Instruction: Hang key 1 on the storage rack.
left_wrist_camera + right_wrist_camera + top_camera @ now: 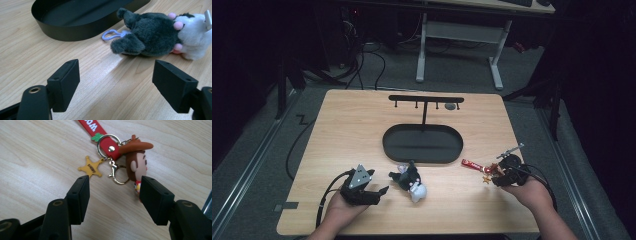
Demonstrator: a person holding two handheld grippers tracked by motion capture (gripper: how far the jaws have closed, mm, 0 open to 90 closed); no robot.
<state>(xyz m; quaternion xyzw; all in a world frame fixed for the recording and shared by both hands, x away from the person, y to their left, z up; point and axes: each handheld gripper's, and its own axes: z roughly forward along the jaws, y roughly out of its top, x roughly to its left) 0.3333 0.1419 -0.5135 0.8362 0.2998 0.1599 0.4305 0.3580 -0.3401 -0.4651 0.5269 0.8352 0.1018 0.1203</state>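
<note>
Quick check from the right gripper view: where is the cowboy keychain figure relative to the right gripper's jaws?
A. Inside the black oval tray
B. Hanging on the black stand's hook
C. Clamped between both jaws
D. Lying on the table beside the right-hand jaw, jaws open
D: the cowboy figure lies flat on the wooden table by the right-hand jaw of the right gripper, whose jaws stand apart with bare wood between them.

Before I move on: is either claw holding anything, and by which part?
Nothing is held. The right claw is open at the cowboy keychain, pads not pressing it. The left claw is open, short of the plush toy.
</note>
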